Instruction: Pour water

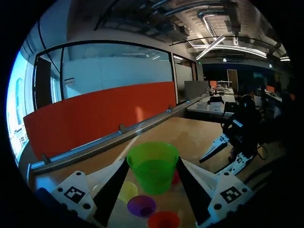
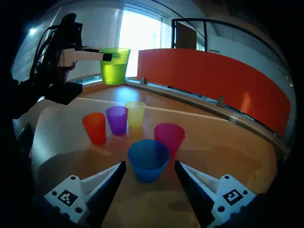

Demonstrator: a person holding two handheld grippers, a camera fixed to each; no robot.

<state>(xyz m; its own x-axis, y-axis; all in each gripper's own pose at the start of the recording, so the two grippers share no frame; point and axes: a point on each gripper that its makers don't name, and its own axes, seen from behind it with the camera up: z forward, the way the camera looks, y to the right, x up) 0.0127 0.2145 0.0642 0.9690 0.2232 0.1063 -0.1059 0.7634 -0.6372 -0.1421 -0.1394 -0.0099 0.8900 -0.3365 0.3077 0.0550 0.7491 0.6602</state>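
Note:
A translucent green cup [image 1: 153,167] with water in its lower half hangs upright above the table, and my left gripper [image 1: 152,161] is shut on it just below the rim. In the right gripper view the same green cup [image 2: 114,66] is lifted at the upper left, held by the left gripper [image 2: 107,57] and a hand. A blue cup [image 2: 148,159] stands on the table just ahead of my right gripper [image 2: 149,163], whose fingers are open to either side of it. That right gripper [image 1: 228,154] also appears farther off in the left gripper view, low over the table.
Orange [image 2: 94,128], purple [image 2: 117,119], yellow [image 2: 135,113] and magenta [image 2: 169,138] cups stand in an arc behind the blue one on the wooden table [image 2: 228,152]. A metal rail [image 2: 212,102] and an orange partition [image 2: 212,76] run along the far edge.

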